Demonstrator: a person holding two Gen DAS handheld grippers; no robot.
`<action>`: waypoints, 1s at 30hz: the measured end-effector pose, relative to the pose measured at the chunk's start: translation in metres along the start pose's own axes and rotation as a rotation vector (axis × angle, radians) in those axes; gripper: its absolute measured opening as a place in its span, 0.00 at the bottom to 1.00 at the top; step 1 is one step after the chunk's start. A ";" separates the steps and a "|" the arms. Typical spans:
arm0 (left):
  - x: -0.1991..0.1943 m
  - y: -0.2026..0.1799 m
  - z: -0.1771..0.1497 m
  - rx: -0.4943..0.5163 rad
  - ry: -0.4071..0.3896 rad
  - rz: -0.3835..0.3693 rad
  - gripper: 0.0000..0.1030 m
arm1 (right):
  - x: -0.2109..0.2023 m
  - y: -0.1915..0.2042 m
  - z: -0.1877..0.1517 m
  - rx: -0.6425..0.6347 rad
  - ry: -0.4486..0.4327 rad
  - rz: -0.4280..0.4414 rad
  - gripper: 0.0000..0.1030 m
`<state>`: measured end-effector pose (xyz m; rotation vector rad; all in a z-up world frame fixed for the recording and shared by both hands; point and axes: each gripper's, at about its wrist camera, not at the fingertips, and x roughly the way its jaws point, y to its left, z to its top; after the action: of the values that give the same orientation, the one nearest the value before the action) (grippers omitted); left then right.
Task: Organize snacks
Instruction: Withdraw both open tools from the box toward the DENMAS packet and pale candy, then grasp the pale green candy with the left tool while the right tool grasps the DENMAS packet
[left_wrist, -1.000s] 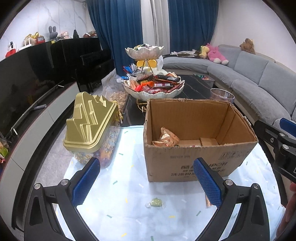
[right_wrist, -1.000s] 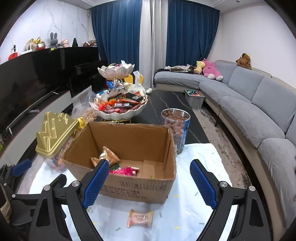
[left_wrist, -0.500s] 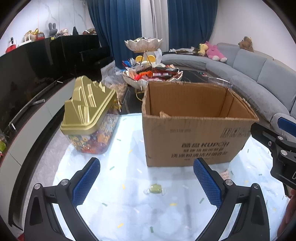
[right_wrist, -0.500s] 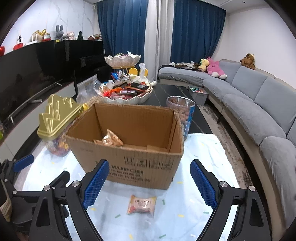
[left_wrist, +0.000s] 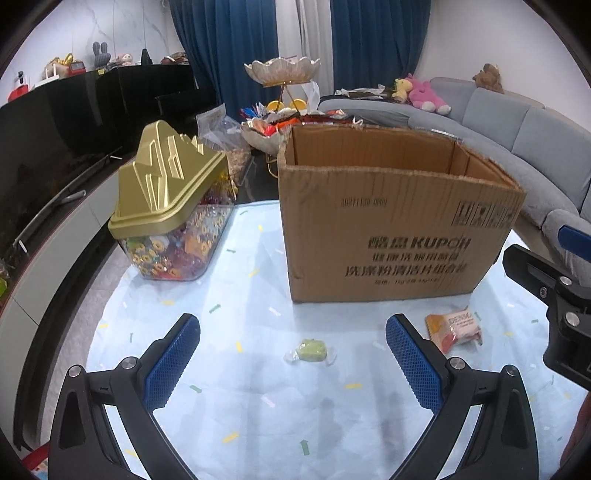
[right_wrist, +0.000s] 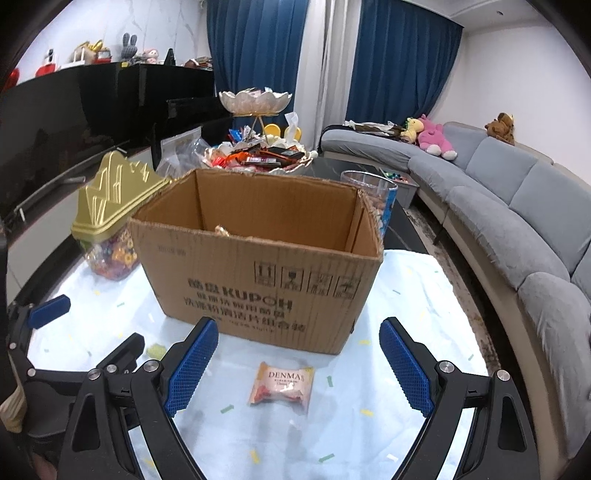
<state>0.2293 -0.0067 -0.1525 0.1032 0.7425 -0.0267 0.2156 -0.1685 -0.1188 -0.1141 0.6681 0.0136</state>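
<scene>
An open cardboard box (left_wrist: 391, 229) stands on the pale blue table cover; it also shows in the right wrist view (right_wrist: 266, 266). A small green wrapped candy (left_wrist: 310, 351) lies between my open left gripper's (left_wrist: 293, 363) fingers, just ahead of them. A pink DENMA snack packet (right_wrist: 281, 386) lies between my open right gripper's (right_wrist: 298, 363) fingers, in front of the box; it also shows in the left wrist view (left_wrist: 453, 329). Both grippers are empty and low over the table. A snack tip (right_wrist: 221, 231) peeks over the box rim.
A clear candy jar with a gold lid (left_wrist: 170, 206) stands left of the box. A tiered dish of snacks (right_wrist: 258, 155) and a clear tub (right_wrist: 369, 192) stand behind it. A grey sofa (right_wrist: 509, 221) runs along the right, a black cabinet (left_wrist: 74, 122) along the left.
Both grippers have dropped lower and drawn nearer the table. The box inside is now mostly hidden by its front wall, and the candy and packet sit between the fingers.
</scene>
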 end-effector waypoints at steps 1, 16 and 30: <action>0.002 -0.001 -0.003 0.005 0.001 0.002 0.99 | 0.001 0.001 -0.003 -0.006 0.001 -0.001 0.87; 0.027 0.000 -0.025 0.010 0.008 0.010 0.97 | 0.024 0.012 -0.030 -0.023 0.045 0.015 0.87; 0.060 -0.007 -0.031 0.017 0.066 0.005 0.84 | 0.051 0.012 -0.047 0.000 0.109 0.025 0.87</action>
<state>0.2521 -0.0098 -0.2160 0.1230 0.8082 -0.0246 0.2266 -0.1629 -0.1884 -0.1070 0.7781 0.0319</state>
